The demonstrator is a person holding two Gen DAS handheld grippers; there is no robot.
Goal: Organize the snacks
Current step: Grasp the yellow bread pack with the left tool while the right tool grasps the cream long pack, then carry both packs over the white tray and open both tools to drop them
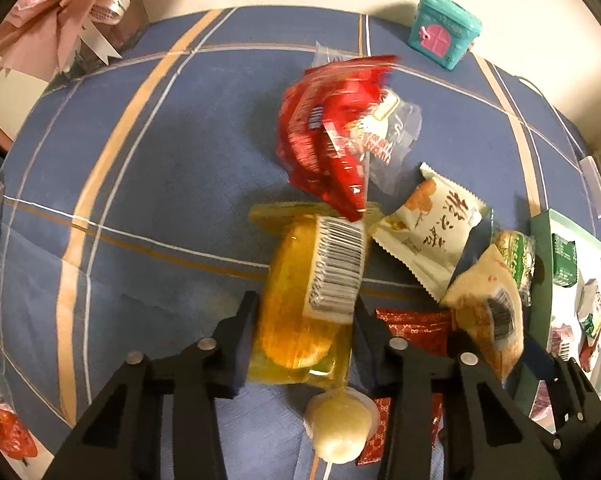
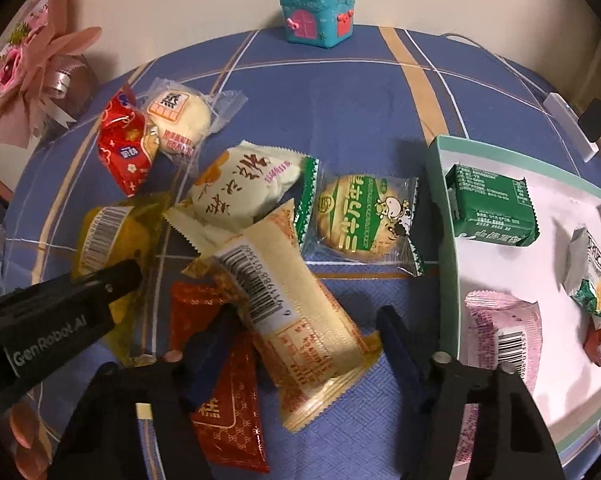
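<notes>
In the left wrist view my left gripper (image 1: 304, 316) is shut on a clear yellow cake packet (image 1: 300, 280) with a barcode label, which lies on the blue checked cloth (image 1: 140, 200). One of its fingers (image 2: 120, 280) shows on that packet in the right wrist view. My right gripper (image 2: 300, 320) straddles a cream packet (image 2: 300, 312) with a barcode. The near finger touches its edge and the other stands a little off it. This packet lies tilted across a dark red packet (image 2: 228, 400). A teal-rimmed tray (image 2: 446, 240) to the right holds a green packet (image 2: 492, 208), a pink packet (image 2: 500, 328) and others.
Loose on the cloth are a red packet (image 2: 124, 148), a bun packet (image 2: 180, 120), a white packet (image 2: 236, 192), a green cracker packet (image 2: 364, 216) and a round white sweet (image 1: 340, 428). At the back stand a teal house-shaped tin (image 2: 316, 12) and a pink bouquet (image 2: 28, 64).
</notes>
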